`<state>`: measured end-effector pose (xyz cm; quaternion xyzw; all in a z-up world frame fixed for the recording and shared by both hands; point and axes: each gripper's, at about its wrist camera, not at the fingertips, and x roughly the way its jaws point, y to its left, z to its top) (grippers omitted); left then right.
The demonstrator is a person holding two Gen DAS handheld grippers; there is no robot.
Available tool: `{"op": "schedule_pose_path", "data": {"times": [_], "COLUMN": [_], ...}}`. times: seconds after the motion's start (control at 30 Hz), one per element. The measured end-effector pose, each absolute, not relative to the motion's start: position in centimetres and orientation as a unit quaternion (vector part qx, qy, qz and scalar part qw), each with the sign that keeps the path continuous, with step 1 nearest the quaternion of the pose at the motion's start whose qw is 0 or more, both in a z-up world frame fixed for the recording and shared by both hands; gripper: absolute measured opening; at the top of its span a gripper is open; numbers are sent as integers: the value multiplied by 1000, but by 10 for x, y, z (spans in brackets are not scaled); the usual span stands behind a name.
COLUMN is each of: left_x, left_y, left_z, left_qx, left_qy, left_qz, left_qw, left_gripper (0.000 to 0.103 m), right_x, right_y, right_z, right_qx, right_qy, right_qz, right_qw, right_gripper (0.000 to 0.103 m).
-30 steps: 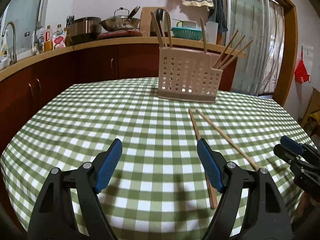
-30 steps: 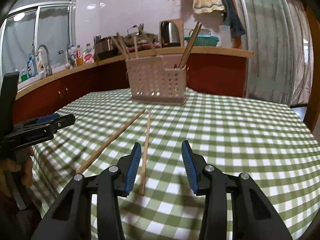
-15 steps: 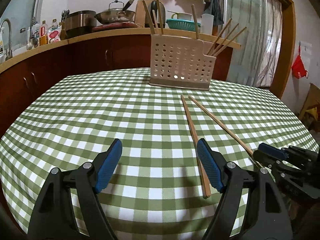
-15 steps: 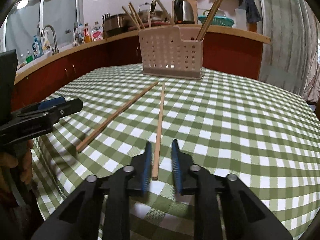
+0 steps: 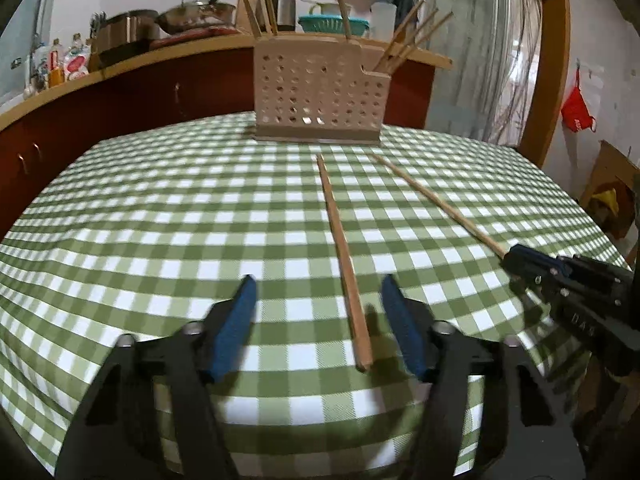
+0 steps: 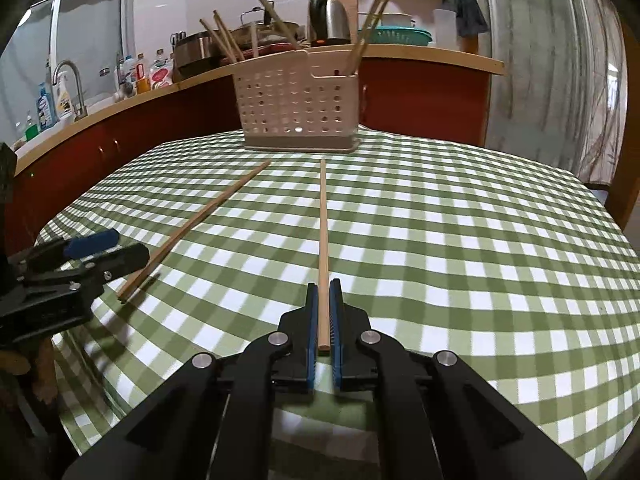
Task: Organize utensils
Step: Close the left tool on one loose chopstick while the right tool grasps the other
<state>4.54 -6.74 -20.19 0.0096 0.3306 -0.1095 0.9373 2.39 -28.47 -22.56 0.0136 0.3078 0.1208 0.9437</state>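
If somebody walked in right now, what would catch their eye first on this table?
Probably the two loose chopsticks on the green checked tablecloth. The right gripper is shut on the near end of one chopstick; the other chopstick lies between the left gripper's closing jaws, untouched. Behind stands a perforated holder bristling with chopsticks.

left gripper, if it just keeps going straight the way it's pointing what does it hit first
Probably the checked tablecloth just ahead, since the left gripper tilts down, its open jaws astride the near chopstick. The utensil holder stands farther on.
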Motion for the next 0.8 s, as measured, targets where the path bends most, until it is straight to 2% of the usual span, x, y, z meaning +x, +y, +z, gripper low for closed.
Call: {"op": "schedule_pose_path", "data": {"times": [0.03, 0.3, 0.4, 0.57, 0.73, 0.8], "left_x": [45, 41, 42, 42, 40, 41], "left_y": [-69, -75, -74, -74, -71, -70], "left_z": [-204, -207, -207, -207, -203, -201], "left_qx": [10, 18, 14, 11, 7, 5], "left_qy": [334, 330, 330, 331, 322, 319], "left_qz": [-112, -126, -131, -135, -136, -135], "left_qw": [936, 935, 935, 934, 937, 938], "left_gripper": [42, 19, 7, 7, 7, 7], "right_x": [23, 26, 25, 24, 22, 22], "right_y": [-286, -296, -296, -291, -290, -289], "right_z": [-226, -229, -229, -229, -229, -229], "right_qx": [15, 44, 45, 35, 31, 27], "right_qy": [307, 306, 306, 301, 302, 303], "right_qz": [121, 129, 131, 137, 134, 130], "right_qw": [944, 942, 942, 943, 944, 944], "right_gripper": [6, 8, 9, 19, 19, 11]}}
